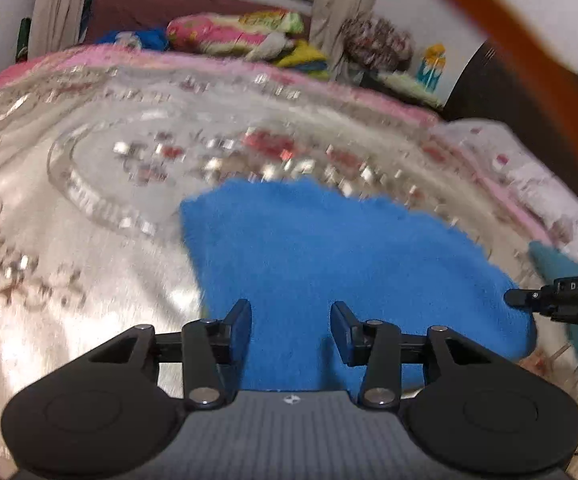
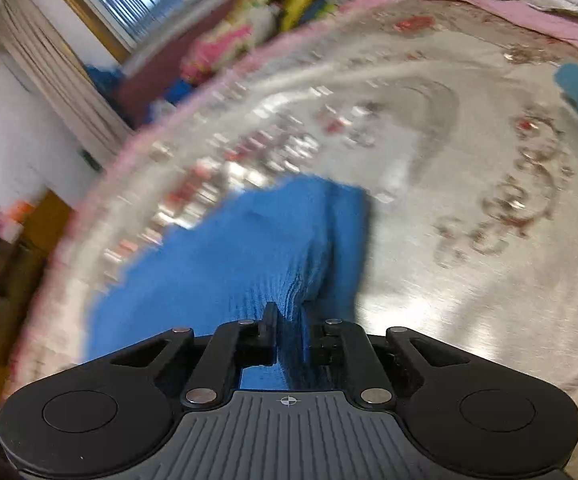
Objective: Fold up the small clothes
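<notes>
The blue cloth (image 1: 329, 264) lay on the bed (image 1: 69, 240). The left tool (image 1: 291, 330) hovered wide open above it; the right tool (image 2: 293, 328) pinched its bunched edge.

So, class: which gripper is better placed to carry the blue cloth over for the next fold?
Right. The right gripper is shut on the blue cloth; the left gripper is open above it, gripping nothing.
</notes>
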A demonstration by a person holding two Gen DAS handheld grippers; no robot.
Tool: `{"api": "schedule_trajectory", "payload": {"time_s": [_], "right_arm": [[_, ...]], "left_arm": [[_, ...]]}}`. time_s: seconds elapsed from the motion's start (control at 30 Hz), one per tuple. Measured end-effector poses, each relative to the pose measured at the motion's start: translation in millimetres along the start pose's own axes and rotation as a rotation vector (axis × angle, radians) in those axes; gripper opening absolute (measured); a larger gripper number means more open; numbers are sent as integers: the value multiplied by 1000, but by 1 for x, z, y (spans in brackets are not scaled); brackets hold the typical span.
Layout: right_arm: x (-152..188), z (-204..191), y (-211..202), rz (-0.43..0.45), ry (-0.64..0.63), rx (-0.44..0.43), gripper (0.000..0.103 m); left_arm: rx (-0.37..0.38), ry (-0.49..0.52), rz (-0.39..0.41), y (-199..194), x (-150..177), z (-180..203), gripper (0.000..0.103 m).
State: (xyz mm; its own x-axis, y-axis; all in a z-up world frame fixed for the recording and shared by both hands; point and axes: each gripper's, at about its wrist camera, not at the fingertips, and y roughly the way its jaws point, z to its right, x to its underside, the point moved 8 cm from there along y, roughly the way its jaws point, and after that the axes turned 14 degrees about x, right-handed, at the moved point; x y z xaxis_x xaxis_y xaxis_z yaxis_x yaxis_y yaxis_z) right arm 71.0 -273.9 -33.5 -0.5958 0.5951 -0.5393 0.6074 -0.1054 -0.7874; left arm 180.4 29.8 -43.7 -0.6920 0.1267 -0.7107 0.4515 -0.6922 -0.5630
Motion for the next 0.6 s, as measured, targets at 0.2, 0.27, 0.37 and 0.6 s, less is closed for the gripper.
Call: {"api": "schedule_trajectory", "payload": {"time_s": [0.2, 0.27, 0.37, 0.6], "right_arm": [[-10, 0, -2, 23, 51, -28, 17], [-14, 0, -4, 45, 62, -28, 17], [-15, -1, -5, 83, 34, 27, 17], [-14, -2, 8, 99, -72, 155, 18]], "left_arm": [[-20, -5, -21, -1, 11, 0, 48], [-19, -17, -12, -3, 11, 0, 48], [-59, 4, -46, 2, 17, -1, 48], [-83, 2, -61, -3, 23, 1, 48]]}}
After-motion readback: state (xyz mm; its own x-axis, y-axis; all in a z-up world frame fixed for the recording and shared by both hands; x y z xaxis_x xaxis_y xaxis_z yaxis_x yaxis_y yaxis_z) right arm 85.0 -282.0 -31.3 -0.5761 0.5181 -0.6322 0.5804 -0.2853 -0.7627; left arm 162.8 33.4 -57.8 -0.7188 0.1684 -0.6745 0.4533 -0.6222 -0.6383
